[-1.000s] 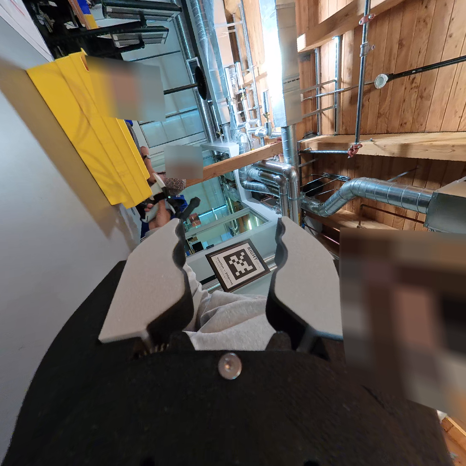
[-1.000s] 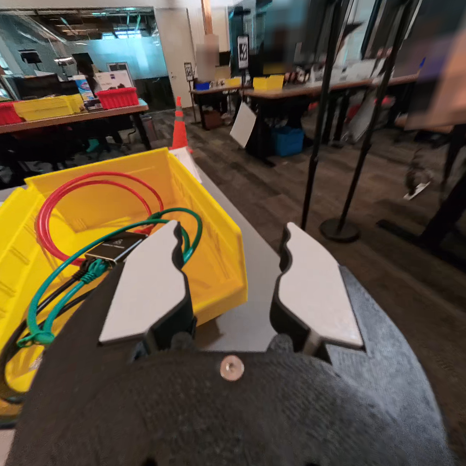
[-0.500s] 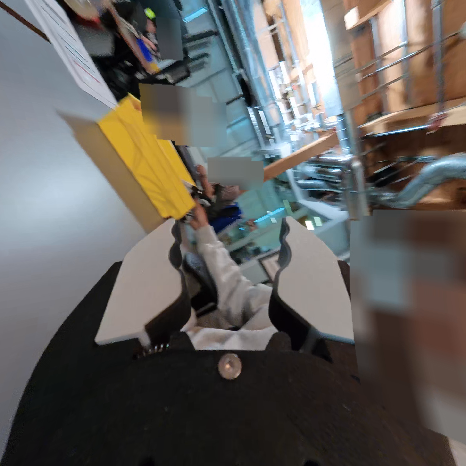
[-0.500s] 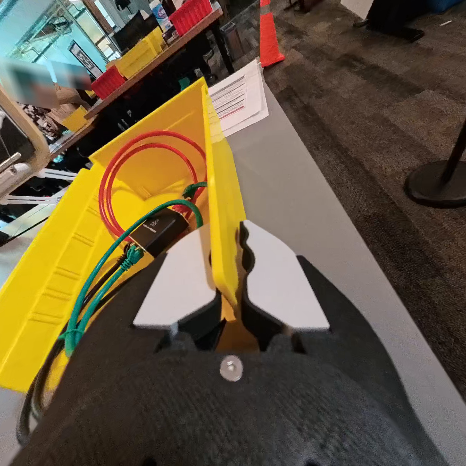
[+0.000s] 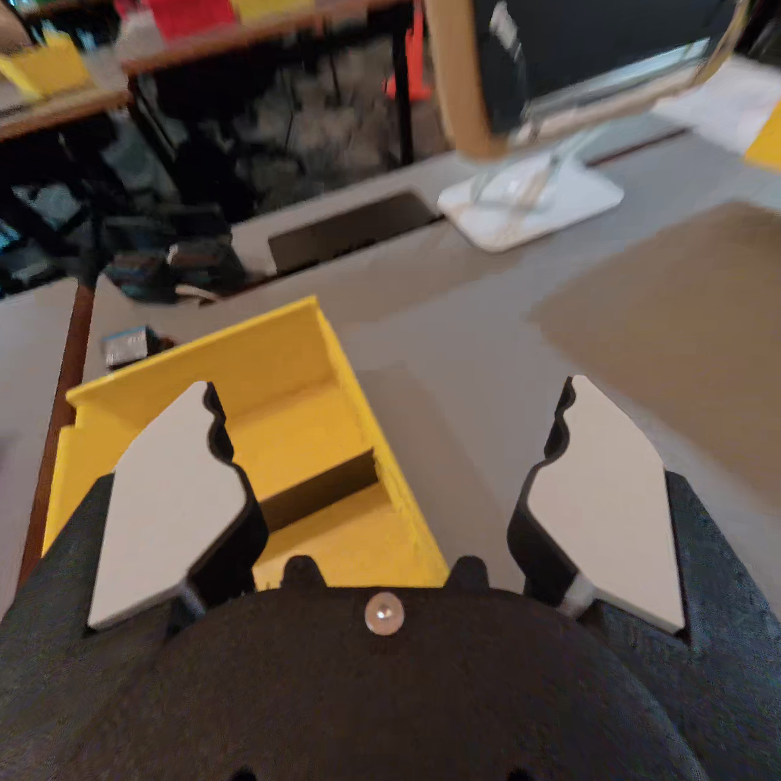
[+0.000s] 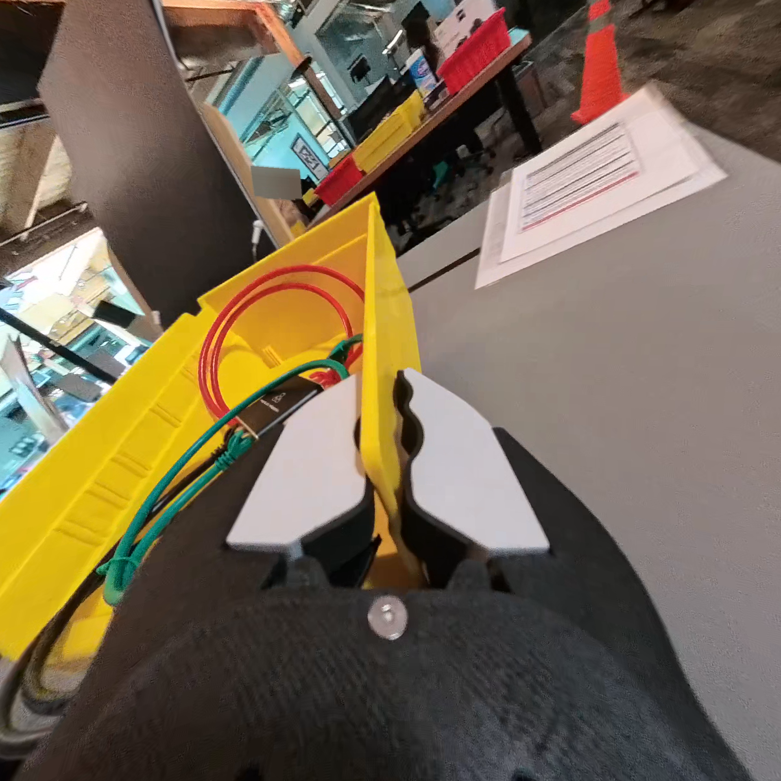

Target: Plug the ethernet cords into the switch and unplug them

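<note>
Fingers point(image 6: 460, 469) of R gripper point(image 6: 380, 456) pinch yellow bin point(image 6: 382, 321) wall; paper point(image 6: 591, 186) nearby.

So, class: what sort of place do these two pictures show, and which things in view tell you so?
Probably a shared workshop or lab: long worktables with red bins and yellow ones, an orange traffic cone on the floor, and a monitor stand on the grey table.

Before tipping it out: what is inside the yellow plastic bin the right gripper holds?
Not empty. The yellow plastic bin holds a coiled red cord, green cord and black switch box; right gripper clamps its wall.
</note>
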Motion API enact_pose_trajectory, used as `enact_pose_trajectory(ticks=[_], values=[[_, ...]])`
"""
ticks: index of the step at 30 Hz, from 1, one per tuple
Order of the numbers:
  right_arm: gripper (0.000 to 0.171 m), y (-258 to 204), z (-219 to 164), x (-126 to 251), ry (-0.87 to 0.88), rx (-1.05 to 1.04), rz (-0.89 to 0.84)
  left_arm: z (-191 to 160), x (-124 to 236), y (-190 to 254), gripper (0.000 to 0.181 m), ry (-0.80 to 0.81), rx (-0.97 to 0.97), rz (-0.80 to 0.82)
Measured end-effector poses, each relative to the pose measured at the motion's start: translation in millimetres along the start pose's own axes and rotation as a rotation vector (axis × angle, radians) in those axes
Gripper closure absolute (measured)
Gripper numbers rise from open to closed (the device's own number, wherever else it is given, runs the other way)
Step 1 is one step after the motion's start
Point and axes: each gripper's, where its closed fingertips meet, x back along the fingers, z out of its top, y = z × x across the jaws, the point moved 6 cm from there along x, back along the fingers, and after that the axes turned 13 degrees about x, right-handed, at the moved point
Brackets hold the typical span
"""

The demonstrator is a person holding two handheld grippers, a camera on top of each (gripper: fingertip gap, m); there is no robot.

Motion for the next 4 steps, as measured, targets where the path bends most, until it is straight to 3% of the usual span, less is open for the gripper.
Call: enact_pose_trajectory(ticks=[4], values=[[0.164,-34.5,-18.0,-19.7,-0.049,-0.038,0.103,-42.9,-26.0,0.2,0.037,-0.303,0.043,-0.033]])
